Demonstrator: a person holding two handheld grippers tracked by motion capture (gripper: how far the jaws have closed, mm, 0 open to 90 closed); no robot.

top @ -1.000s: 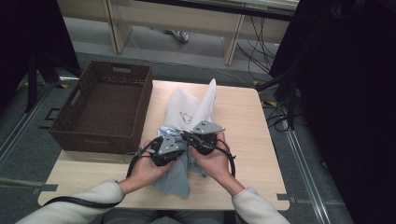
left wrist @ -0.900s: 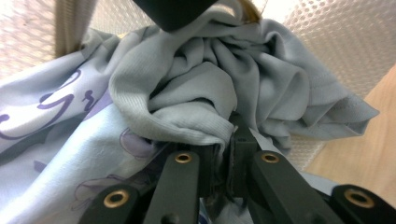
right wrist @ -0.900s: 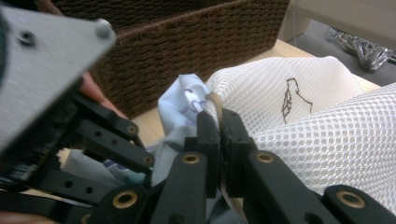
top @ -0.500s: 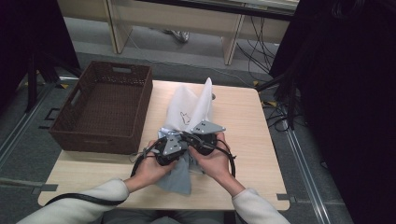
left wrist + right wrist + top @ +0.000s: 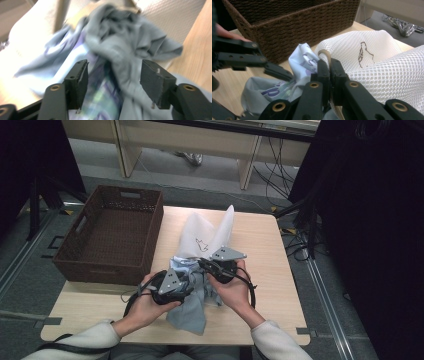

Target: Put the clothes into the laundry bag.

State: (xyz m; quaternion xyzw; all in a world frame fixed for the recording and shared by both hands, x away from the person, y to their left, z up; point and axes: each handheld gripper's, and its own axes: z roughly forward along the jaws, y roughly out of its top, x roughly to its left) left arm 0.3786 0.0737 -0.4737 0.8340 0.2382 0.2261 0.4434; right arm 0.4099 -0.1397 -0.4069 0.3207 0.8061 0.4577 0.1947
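Cloth, grey with a printed patch, is seen in the high view bunched at the table's near edge, spilling from the mouth of the white mesh bag, whose long axis runs away from the person. The cloth lies between the two grippers and just ahead of the left gripper, which is the nearer one; the right gripper is held at the bag's mouth. The basket stands just to the left, clear of the path.

From the left gripper view, the left gripper is seen with jaws that have just been opening; they stand wide, with the cloth between and beyond them but not pressed.

From the right gripper view, the right gripper is seen clamped on the bag's tan rim, holding the mouth up. The mesh bag lies to its right, the cloth and the left gripper to its left, the basket behind.
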